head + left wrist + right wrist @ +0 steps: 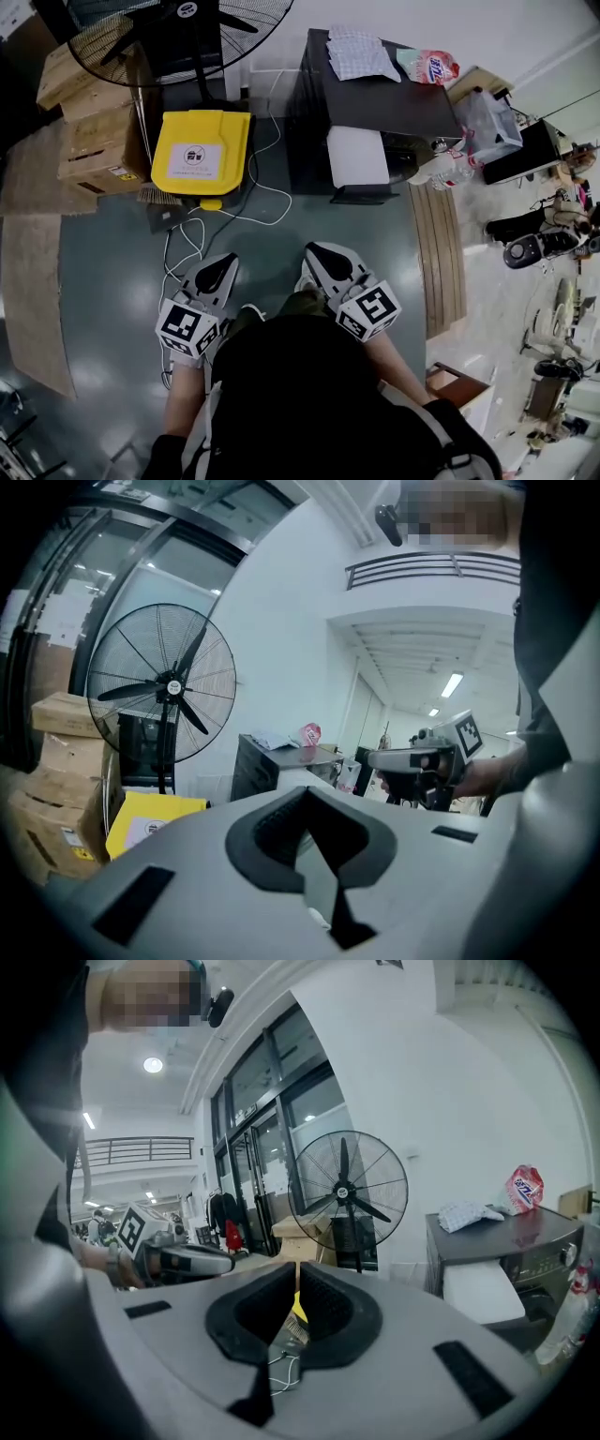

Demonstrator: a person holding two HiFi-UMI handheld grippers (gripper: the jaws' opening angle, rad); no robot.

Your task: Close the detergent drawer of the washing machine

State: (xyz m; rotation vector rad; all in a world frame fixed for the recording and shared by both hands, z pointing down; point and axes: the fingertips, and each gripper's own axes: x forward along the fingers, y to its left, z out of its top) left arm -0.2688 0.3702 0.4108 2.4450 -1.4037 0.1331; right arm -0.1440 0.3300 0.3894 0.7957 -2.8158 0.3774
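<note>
Pulled-out detergent drawer (357, 157) well ahead of the left gripper (227, 259) and right gripper (315, 249) — both closed, empty

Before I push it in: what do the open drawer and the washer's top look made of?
Detergent drawer: white, matte, evenly smooth, probably plastic. Washing machine top: dark, slightly glossy with faint reflections; painted metal or plastic, can't tell which.
</note>
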